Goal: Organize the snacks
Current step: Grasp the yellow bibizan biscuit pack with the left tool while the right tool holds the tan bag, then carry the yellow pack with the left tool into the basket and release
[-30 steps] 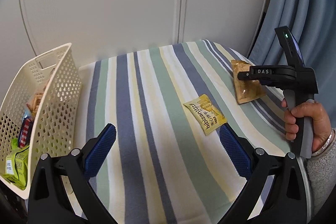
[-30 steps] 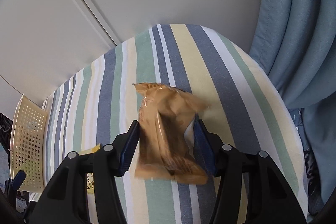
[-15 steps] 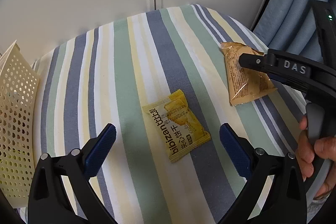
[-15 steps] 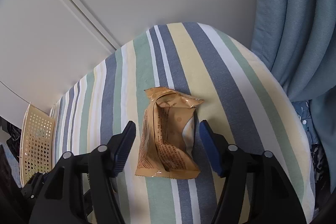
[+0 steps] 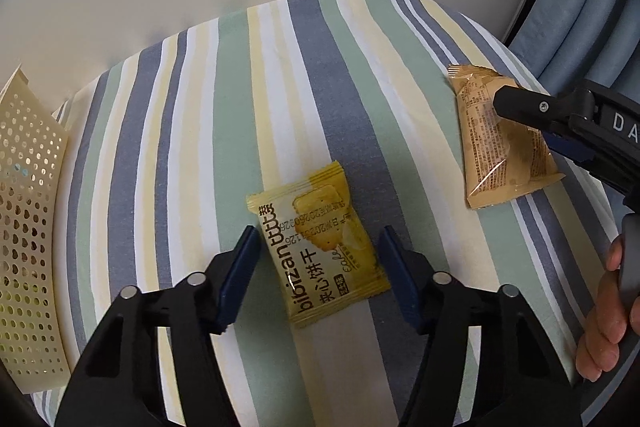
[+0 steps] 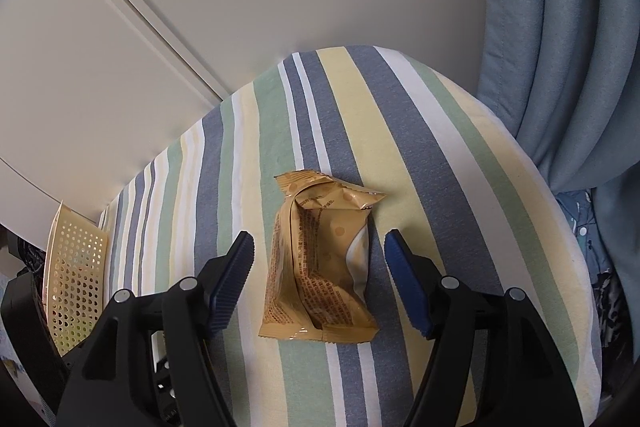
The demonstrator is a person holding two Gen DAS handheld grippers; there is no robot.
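step: pre-grasp on both sides, nothing lifted yet; each gripper lined up on its own packet
left gripper point(image 5: 318, 263): fingers spread, straddling the yellow biscuit packet point(image 5: 320, 247); pads apart from the wrapper on both sides, no contact visible
yellow biscuit packet: lies flat on the striped worktop point(image 5: 200, 147), about mid-surface, slightly skewed to the finger line
right gripper point(image 6: 320, 275): fingers spread wide, brown snack packet point(image 6: 320, 267) between them w/ clear gaps either side; not pinching
brown snack packet: crumpled, top end twisted, resting on the worktop near its right edge, close to the blue curtain point(image 6: 560, 47); well apart from the yellow one
basket point(image 5: 28, 227): cream, perforated, at the far left of the worktop; contents can't be made out in these views
hand point(image 5: 608, 323): person's, round the right gripper's handle, low right in left view
progress: judged late – only these two packets show loose on the cloth
next, left: close the fingers on the yellow packet's long edges; it's flat and slippery foil, so likely needs to go low enough to catch the edges, not skate over the top
next, right: close on the brown packet's puffy middle; crinkled wrap should give, so squeeze till firm
after: carry both left to the basket, prob. left one first as it's nearer
risk: flat packet may slide on the cloth as the pads meet it
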